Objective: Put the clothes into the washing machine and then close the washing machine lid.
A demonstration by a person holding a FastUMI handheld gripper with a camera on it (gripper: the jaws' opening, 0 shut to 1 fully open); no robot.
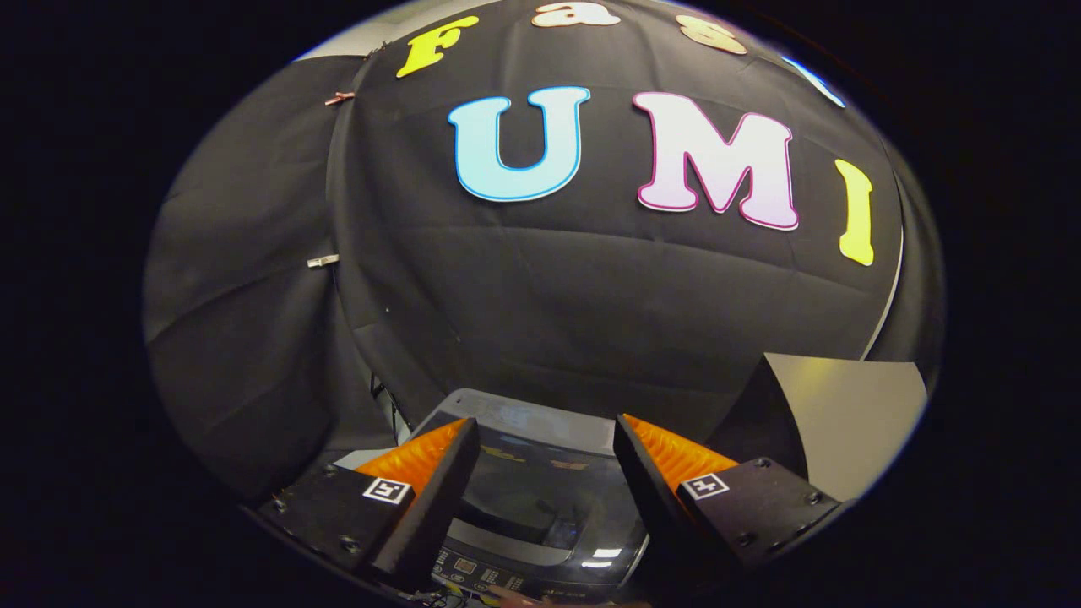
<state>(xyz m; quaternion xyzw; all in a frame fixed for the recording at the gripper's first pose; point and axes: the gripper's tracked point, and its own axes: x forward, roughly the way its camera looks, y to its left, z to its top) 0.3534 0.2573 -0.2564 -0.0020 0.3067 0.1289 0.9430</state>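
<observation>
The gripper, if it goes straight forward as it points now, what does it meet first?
Probably the black cloth wall behind the washer. The open gripper points above the grey top-loading washing machine, whose dark glass lid lies below the fingers; depth is unclear.

Gripper (545, 426) with fingers spread apart, nothing between them, washer (540, 498) below and just beyond the fingertips, its dark glass lid (545, 490) down, control panel (477, 574) at the near edge, black cloth wall (591, 295) behind, pale panel (853, 414) to the right
</observation>
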